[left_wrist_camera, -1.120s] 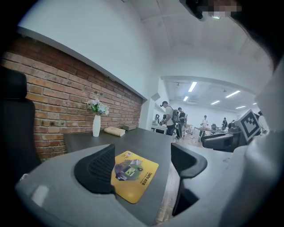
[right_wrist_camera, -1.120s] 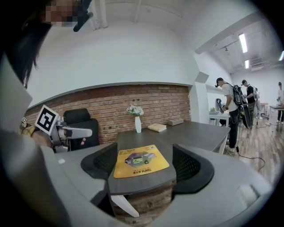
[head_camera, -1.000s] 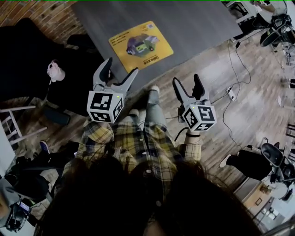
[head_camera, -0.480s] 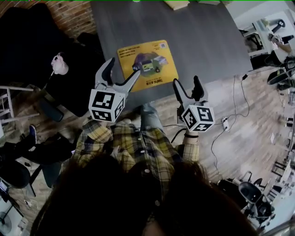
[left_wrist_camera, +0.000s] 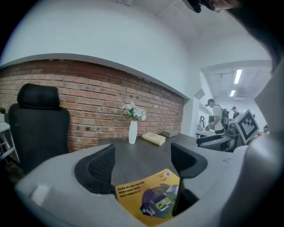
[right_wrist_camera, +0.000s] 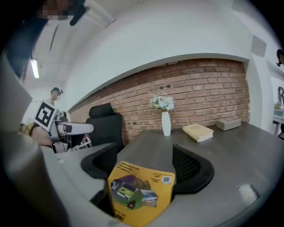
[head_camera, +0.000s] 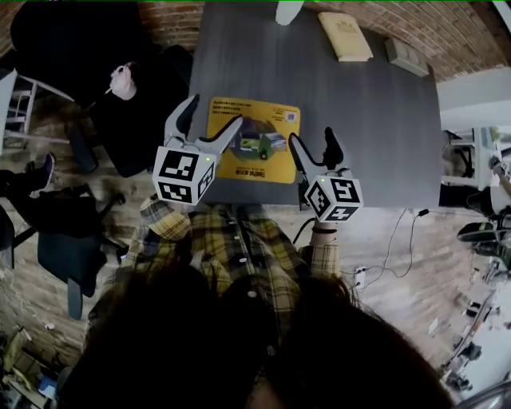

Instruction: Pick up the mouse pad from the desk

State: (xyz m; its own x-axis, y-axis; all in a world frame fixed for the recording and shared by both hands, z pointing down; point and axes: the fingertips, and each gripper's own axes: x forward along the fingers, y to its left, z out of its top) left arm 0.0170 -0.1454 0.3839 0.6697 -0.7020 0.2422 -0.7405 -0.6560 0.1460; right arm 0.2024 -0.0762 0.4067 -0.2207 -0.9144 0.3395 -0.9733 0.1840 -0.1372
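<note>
A yellow mouse pad (head_camera: 254,139) with a printed picture lies flat near the front edge of the dark grey desk (head_camera: 375,120). My left gripper (head_camera: 209,121) hangs open above the pad's left edge, empty. Over the pad's right edge my right gripper (head_camera: 313,144) is open too, holding nothing. In the left gripper view the mouse pad (left_wrist_camera: 151,197) shows between the jaws, low and ahead of the left gripper (left_wrist_camera: 144,162). The right gripper view has the mouse pad (right_wrist_camera: 140,188) lying between and below the jaws of the right gripper (right_wrist_camera: 146,167).
A white vase (head_camera: 289,11) with flowers, a tan book (head_camera: 345,35) and a small grey box (head_camera: 406,56) sit along the desk's far side by a brick wall. A black office chair (head_camera: 140,104) stands left of the desk. Cables (head_camera: 391,240) lie on the wooden floor at right.
The view has swung so the desk now lies straight ahead. Both grippers have come forward over the desk's front edge, flanking the pad. Both stay open.
</note>
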